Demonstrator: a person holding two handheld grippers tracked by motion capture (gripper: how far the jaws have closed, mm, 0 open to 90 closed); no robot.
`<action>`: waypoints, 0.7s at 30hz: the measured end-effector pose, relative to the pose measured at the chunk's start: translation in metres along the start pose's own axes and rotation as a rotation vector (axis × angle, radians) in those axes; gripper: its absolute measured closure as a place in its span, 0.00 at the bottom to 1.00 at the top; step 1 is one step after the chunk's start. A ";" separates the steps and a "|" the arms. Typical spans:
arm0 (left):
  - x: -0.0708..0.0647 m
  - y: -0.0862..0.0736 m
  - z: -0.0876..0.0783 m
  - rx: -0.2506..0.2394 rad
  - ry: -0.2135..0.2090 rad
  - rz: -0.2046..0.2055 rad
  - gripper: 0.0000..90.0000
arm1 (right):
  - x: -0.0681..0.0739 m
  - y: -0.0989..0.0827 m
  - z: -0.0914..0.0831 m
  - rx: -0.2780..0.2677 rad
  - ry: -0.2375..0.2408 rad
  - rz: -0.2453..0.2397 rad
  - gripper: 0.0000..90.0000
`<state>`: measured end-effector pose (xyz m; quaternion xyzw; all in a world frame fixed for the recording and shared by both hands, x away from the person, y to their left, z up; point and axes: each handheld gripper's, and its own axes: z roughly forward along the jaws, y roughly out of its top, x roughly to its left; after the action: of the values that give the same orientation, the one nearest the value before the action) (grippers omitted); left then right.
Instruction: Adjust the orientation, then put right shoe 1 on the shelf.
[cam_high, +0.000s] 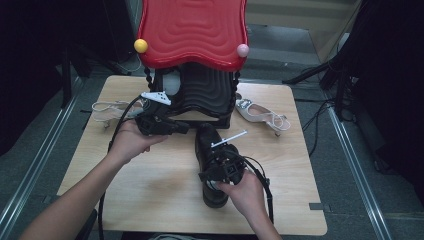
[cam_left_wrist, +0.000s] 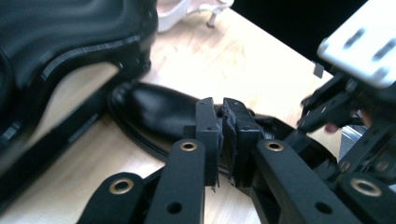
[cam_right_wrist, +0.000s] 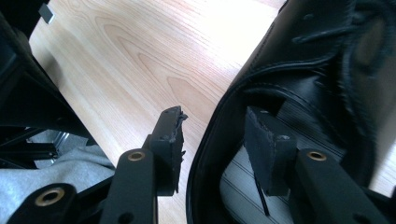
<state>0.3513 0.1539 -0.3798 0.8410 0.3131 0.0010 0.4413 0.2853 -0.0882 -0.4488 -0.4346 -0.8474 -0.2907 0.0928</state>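
A black leather shoe (cam_high: 206, 142) lies in the middle of the wooden table (cam_high: 150, 192), toe toward the rack. My right gripper (cam_high: 216, 184) is at its heel end. In the right gripper view it (cam_right_wrist: 217, 123) stands open astride the shoe's side wall (cam_right_wrist: 299, 60), with one jaw outside and one inside over the insole. My left gripper (cam_high: 184, 128) is held left of the shoe's toe, just in front of the rack base. Its jaws (cam_left_wrist: 222, 135) are shut with nothing between them, and the shoe (cam_left_wrist: 154, 112) lies beyond them.
A rack with a red wavy top (cam_high: 192, 30) and a black base (cam_high: 205, 92) stands at the table's back. It carries a yellow ball (cam_high: 141, 45) and a pink ball (cam_high: 243, 50). White heeled sandals lie at back left (cam_high: 107, 111) and back right (cam_high: 260, 114).
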 end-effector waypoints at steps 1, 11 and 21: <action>0.001 0.003 -0.002 -0.006 -0.003 0.002 0.98 | 0.000 0.001 0.003 0.005 0.000 0.004 0.64; 0.013 0.031 -0.024 -0.038 0.010 0.007 1.00 | 0.001 0.007 0.032 0.059 -0.054 0.017 0.63; 0.013 0.060 -0.046 -0.060 0.055 0.032 1.00 | 0.006 0.005 0.041 0.064 -0.134 0.032 0.66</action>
<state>0.3804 0.1699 -0.3109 0.8320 0.3114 0.0403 0.4575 0.2898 -0.0582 -0.4772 -0.4632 -0.8536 -0.2321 0.0541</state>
